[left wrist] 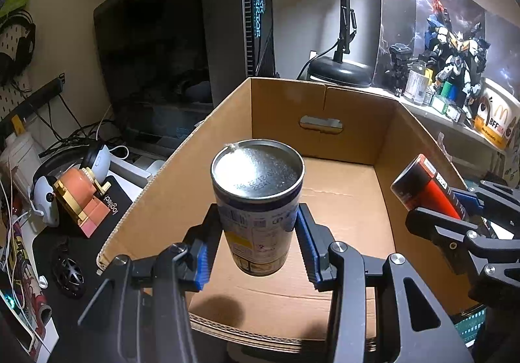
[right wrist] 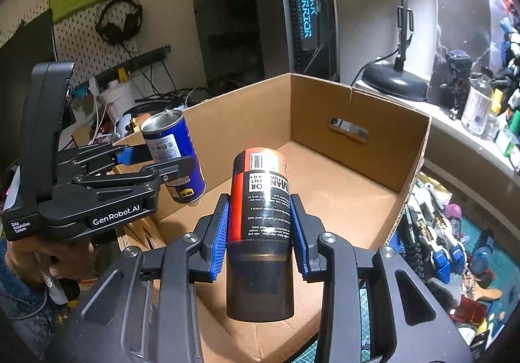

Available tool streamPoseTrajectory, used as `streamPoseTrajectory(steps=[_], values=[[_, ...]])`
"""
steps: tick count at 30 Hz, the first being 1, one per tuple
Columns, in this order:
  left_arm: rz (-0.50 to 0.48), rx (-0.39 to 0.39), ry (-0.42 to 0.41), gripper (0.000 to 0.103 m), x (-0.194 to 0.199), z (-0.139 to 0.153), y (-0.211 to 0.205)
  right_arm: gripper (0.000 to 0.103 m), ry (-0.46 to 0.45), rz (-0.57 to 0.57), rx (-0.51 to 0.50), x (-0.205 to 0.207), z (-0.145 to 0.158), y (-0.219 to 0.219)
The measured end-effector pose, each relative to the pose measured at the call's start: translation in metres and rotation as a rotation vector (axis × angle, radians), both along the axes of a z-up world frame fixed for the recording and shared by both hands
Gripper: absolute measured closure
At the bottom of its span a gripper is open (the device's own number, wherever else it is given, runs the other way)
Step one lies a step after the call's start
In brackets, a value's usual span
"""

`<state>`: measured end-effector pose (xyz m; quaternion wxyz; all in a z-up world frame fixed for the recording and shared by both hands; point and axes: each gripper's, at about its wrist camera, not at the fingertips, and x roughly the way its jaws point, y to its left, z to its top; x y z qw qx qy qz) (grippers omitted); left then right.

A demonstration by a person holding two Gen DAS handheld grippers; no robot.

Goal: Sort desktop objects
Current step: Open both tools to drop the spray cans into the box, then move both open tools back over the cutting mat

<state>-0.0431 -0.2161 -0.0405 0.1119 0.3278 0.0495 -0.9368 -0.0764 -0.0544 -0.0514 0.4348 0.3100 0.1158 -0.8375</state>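
My left gripper (left wrist: 256, 220) is shut on a blue and white spray can (left wrist: 256, 200), held upside down with its metal base toward the camera, above the open cardboard box (left wrist: 325, 93). My right gripper (right wrist: 260, 220) is shut on a black and red spray can (right wrist: 261, 216), also held over the box (right wrist: 357, 102). The left gripper (right wrist: 156, 161) with its blue can (right wrist: 174, 151) shows at left in the right wrist view. The right gripper (left wrist: 455, 203) with the red can (left wrist: 425, 187) shows at right in the left wrist view. No other object shows on the box floor.
A computer tower (left wrist: 182, 37) and a desk lamp base (left wrist: 341, 68) stand behind the box. Model figures and bottles (left wrist: 438, 70) crowd the right shelf. A tape dispenser (left wrist: 81, 203), headset and cables lie left of the box. Clutter (right wrist: 455, 249) lies right of it.
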Motion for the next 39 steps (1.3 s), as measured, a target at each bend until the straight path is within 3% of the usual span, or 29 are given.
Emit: streamPoseTrajectory(steps=[5,6,7,9,11,24,39], values=[[0.003,-0.01,0.009,0.057,0.0,0.001,0.001,0.069,0.001,-0.006,-0.005,0.0,0.0,0.002],[0.004,-0.014,0.02,0.054,0.002,0.002,0.002,0.065,0.004,-0.01,-0.014,0.001,0.002,0.003],[0.005,-0.018,0.031,0.05,0.003,0.003,0.002,0.062,0.009,-0.013,-0.022,0.001,0.003,0.005],[0.012,-0.042,0.053,0.028,0.006,0.007,0.005,0.062,0.02,-0.015,-0.033,0.002,0.007,0.007],[0.016,-0.06,0.084,0.024,0.01,0.012,0.008,0.062,0.025,-0.015,-0.034,0.003,0.009,0.008],[-0.004,-0.074,0.082,0.023,0.011,0.019,0.02,0.062,0.043,-0.029,-0.057,0.009,0.02,0.026],[-0.113,-0.074,0.166,0.023,0.015,0.047,0.067,0.062,0.091,-0.165,-0.096,0.005,0.044,0.097]])
